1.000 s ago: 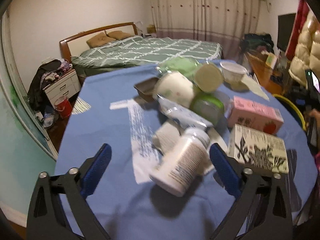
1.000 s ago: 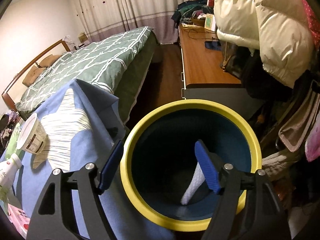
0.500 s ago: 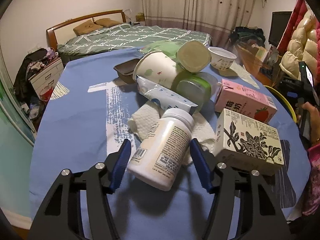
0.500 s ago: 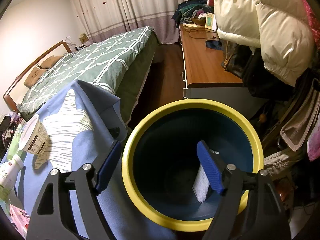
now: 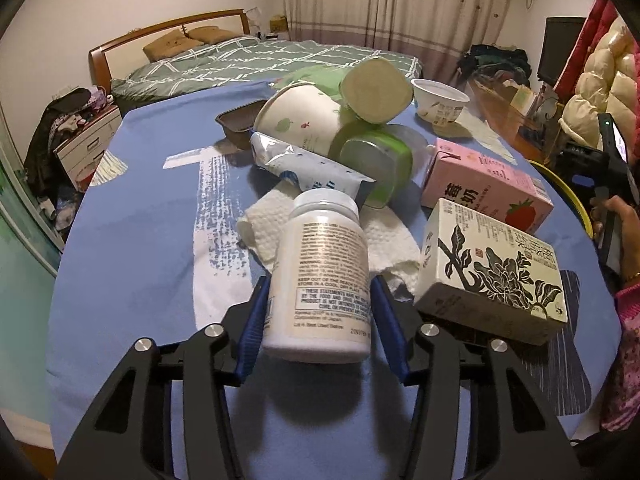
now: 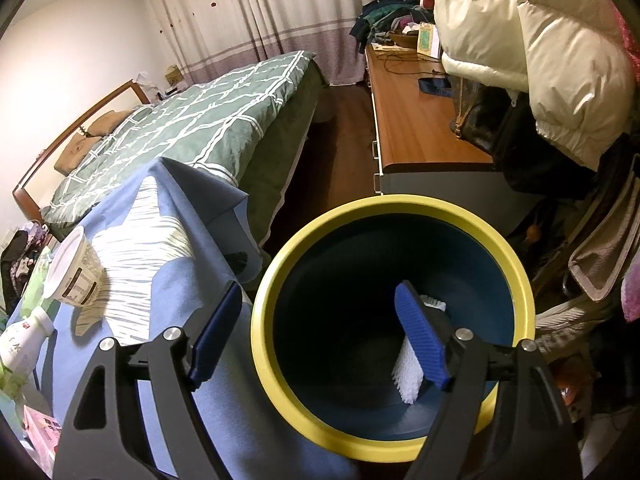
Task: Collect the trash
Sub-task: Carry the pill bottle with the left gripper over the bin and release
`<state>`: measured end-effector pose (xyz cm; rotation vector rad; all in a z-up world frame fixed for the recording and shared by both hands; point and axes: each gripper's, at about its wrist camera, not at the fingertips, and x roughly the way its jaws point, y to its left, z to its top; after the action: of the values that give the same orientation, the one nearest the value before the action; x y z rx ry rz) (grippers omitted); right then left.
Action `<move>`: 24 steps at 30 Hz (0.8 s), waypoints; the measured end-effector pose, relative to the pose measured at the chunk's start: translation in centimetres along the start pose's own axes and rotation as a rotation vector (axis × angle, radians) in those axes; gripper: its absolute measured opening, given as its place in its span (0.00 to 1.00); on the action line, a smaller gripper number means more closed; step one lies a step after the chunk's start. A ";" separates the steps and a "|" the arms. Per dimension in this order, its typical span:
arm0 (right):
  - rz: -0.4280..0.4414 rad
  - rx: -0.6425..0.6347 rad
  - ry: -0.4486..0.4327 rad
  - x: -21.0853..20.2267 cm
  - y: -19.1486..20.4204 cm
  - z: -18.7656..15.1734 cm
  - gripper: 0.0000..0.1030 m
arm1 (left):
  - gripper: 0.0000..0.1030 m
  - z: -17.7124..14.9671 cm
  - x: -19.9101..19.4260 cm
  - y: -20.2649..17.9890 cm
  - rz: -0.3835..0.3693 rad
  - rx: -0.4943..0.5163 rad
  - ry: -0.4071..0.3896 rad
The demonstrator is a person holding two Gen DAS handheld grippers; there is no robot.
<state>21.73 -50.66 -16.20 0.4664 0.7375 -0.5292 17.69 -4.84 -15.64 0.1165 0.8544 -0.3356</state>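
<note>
My left gripper is shut on a white pill bottle that lies on the blue tablecloth, both blue pads against its sides. Behind it is a trash pile: white paper towel, paper cup, foil pouch, green container, pink carton, black-and-white box. My right gripper is open and empty over the yellow-rimmed blue bin, which holds a white crumpled piece.
A yogurt cup and a small bottle lie at the table's edge left of the bin. A bed is behind the table, a wooden desk and hanging coats to the right.
My left gripper moved in over the pill bottle and closed on it. The white piece dropped deeper into the bin under my open right gripper.
</note>
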 end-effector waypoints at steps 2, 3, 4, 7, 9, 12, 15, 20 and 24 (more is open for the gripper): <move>0.003 0.000 0.001 0.0 0.0 0.0 0.73 | 0.46 0.1 -0.3 0.2 0.007 -0.005 -0.009; 0.007 0.000 0.002 0.1 0.0 0.0 0.73 | 0.46 0.2 -0.6 0.2 0.011 -0.004 -0.015; 0.008 0.001 0.002 0.1 -0.1 0.0 0.73 | 0.46 0.3 -0.9 0.2 0.016 -0.003 -0.020; 0.016 0.006 -0.001 0.0 -0.2 0.0 0.73 | 0.46 0.4 -2.4 -0.1 0.039 0.001 -0.042; 0.018 0.001 -0.002 -0.1 -0.2 0.0 0.73 | 0.46 0.6 -3.4 -0.5 0.051 0.010 -0.057; 0.011 -0.016 -0.008 -0.7 -0.2 0.0 0.73 | 0.46 1.4 -5.2 -1.7 0.045 0.029 -0.083; 0.023 -0.038 -0.027 -2.0 -0.4 0.2 0.73 | 0.46 2.4 -6.3 -3.1 0.018 0.044 -0.099; 0.030 -0.097 -0.031 -3.6 -1.6 0.7 0.74 | 0.46 5.2 -6.1 -8.0 -0.041 0.123 -0.108; 0.054 -0.161 -0.013 -4.4 -3.1 1.1 0.74 | 0.46 7.5 -4.5 -13.3 -0.098 0.170 -0.095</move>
<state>17.65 -52.44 -12.93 0.3314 0.7463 -0.4184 15.91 -17.98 -6.84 0.2151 0.7378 -0.5024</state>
